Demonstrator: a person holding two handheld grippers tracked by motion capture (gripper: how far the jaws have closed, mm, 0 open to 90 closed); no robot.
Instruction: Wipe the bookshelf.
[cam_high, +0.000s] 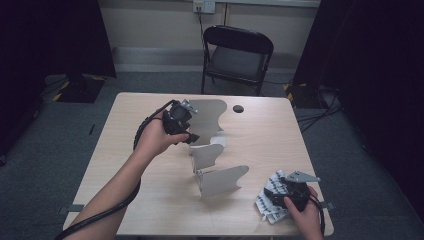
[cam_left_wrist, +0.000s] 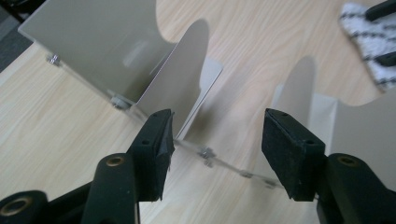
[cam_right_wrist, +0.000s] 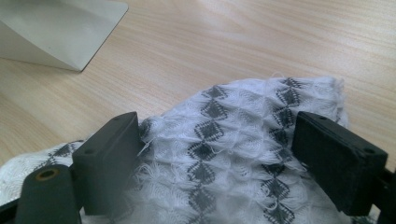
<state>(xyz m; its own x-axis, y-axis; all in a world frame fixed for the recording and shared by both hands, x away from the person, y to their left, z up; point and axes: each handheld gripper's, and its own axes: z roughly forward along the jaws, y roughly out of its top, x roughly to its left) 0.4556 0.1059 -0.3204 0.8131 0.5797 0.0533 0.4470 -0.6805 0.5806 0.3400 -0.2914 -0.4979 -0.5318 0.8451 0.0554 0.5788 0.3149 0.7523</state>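
A beige metal rack (cam_high: 220, 181) with three wavy upright plates stands mid-table on a clear base. My left gripper (cam_high: 192, 137) hovers beside its back plate (cam_left_wrist: 107, 46). In the left gripper view the jaws (cam_left_wrist: 217, 135) stand open with nothing between them, pointing down at the clear base strip between two plates. A white cloth with a grey diamond pattern (cam_high: 269, 199) lies at the front right of the table. My right gripper (cam_high: 278, 194) rests over it, jaws spread wide with the cloth (cam_right_wrist: 233, 154) bunched between them and lying on the wood.
The wooden table (cam_high: 265, 140) has a round cable hole (cam_high: 238, 108) near its far edge. A black folding chair (cam_high: 235, 55) stands behind the table. Dark curtains hang at both sides. The cloth (cam_left_wrist: 373, 37) shows far off in the left gripper view.
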